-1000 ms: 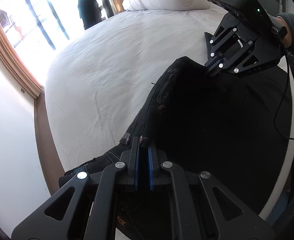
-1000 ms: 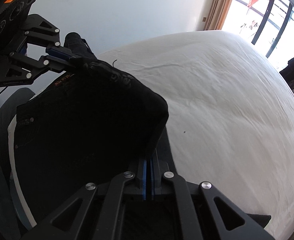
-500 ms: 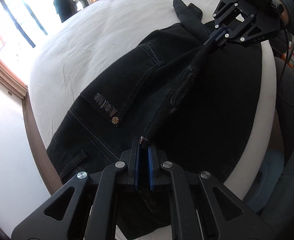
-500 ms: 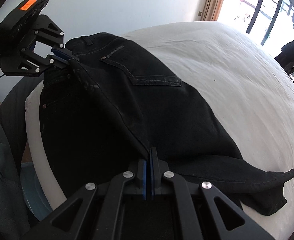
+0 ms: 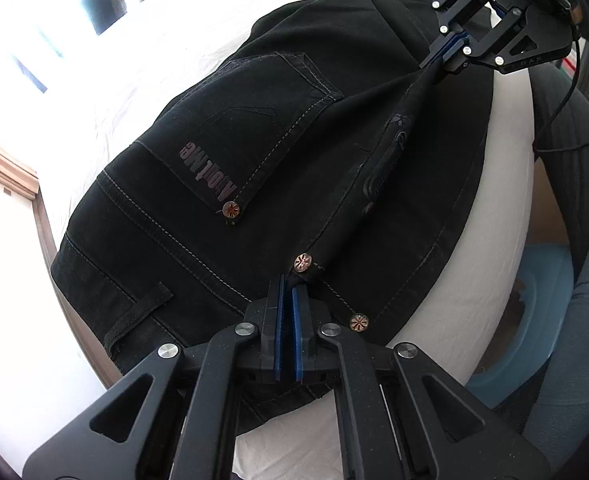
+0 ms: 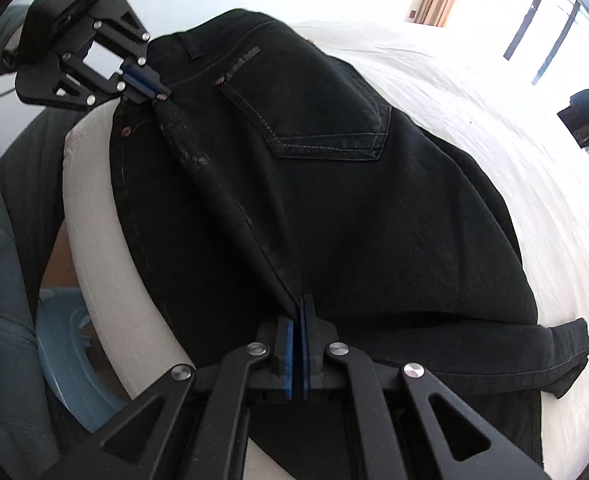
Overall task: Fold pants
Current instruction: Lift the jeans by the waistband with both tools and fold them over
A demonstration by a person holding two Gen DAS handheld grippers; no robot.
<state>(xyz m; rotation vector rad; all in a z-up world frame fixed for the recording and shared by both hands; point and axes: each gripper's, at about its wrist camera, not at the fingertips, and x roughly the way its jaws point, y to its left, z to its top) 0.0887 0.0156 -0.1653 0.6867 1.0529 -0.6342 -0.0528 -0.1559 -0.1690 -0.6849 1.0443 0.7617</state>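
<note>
My left tongs point(image 5: 287, 292) are clamped on the pants point(image 5: 278, 152) at the waistband end, just beside a copper rivet point(image 5: 302, 262). My right tongs point(image 6: 297, 320) are clamped too, pinching the same edge farther down the leg. Between the two grips the fabric runs as one taut ridge, raised a little off the rest of the garment.

The pants lie lengthwise along the near edge of the bed point(image 6: 474, 92), back pocket point(image 6: 322, 120) facing up, one leg over the other, the hems point(image 6: 566, 356) trailing off to the far right.

As I judge it, the step in hand is laying this held edge down so the halves match. To do it well I should keep both grips level with each other, hold the ridge tight so no crease forms under it, line it up with the lower layer's edge, and let go only once the cloth rests flat on the bed.
</note>
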